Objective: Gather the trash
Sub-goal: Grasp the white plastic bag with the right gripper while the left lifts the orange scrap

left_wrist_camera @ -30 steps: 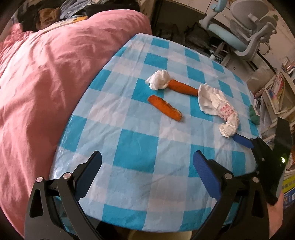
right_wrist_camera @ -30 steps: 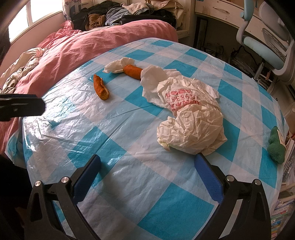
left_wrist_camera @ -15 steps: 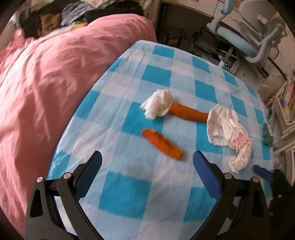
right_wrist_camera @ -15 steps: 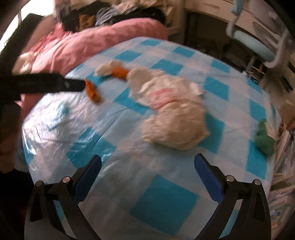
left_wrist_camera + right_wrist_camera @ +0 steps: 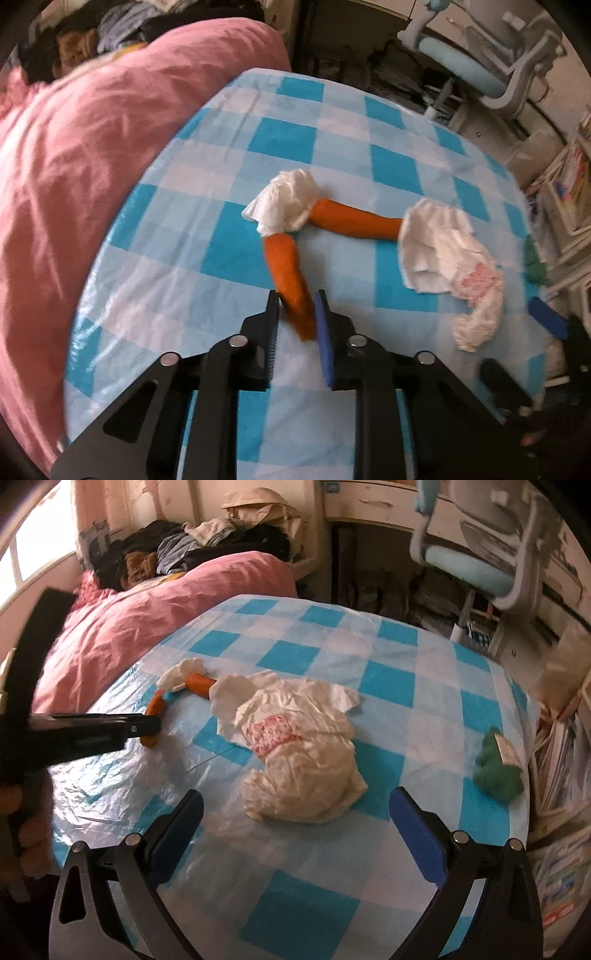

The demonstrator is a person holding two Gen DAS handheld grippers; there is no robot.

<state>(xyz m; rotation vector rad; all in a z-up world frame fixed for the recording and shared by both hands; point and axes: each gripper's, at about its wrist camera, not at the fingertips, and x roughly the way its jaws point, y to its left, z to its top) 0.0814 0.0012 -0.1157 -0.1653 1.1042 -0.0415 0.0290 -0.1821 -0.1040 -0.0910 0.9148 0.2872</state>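
Orange scrap (image 5: 290, 280) is sitting between the pads of my left gripper (image 5: 297, 310), and I am pinching it near its closer end, jaws drawn in narrow around it. Its far end is reaching up to a crumpled white tissue (image 5: 286, 203) and touching it. A second orange piece (image 5: 354, 221) is lying beyond, running from that tissue over to a rumpled white plastic bag (image 5: 447, 254) with pink print on it. All of this is resting on the blue-and-white checked tablecloth (image 5: 184, 258).

My right gripper (image 5: 295, 830) is hovering with its jaws spread wide and nothing between them, and I am looking straight over the plastic bag (image 5: 303, 753), which is lying just ahead of the fingertips. From this side I am seeing the left gripper (image 5: 147, 725) coming in from the left edge, its tip closed over the near orange scrap (image 5: 155, 705); the tissue (image 5: 181, 674) and the second orange piece (image 5: 199, 685) are showing just behind it. The tablecloth (image 5: 424, 738) is glaring in places where light is hitting its plastic surface.

A small green item (image 5: 496, 771) with a pale tag on it is sitting near the table's right edge, well apart from the bag; I cannot tell what it is. A pink duvet (image 5: 147, 616) is bulging up along the far left side of the table, with a heap of dark clothes (image 5: 192, 550) behind it, and a pale blue desk chair (image 5: 476, 557) is standing at the far right.
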